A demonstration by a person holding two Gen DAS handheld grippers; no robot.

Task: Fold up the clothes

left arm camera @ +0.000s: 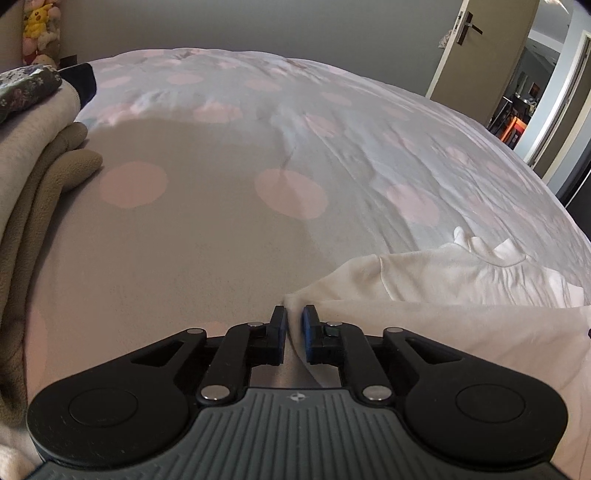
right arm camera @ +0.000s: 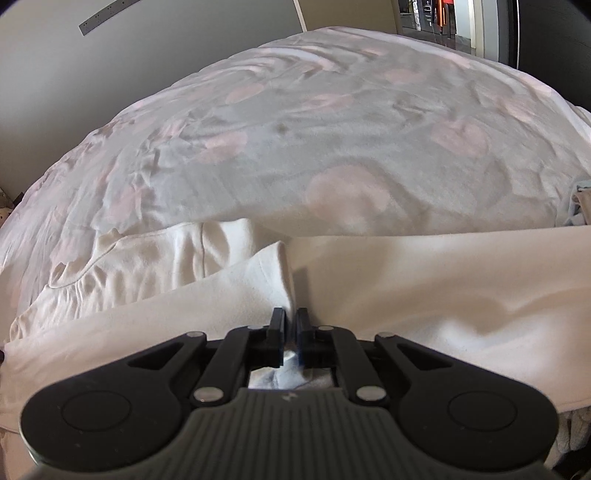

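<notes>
Left wrist — pink-dotted duvet (left arm camera: 295,147), beige folded pile (left arm camera: 40,155), open door (left arm camera: 476,44).

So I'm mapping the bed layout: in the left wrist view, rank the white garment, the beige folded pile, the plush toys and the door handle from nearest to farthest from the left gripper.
1. White garment: pinched in the left gripper jaws, spreading right.
2. Beige folded pile: on the bed's left edge.
3. Plush toys at far top left and door handle at far top right: too close to call.
</notes>
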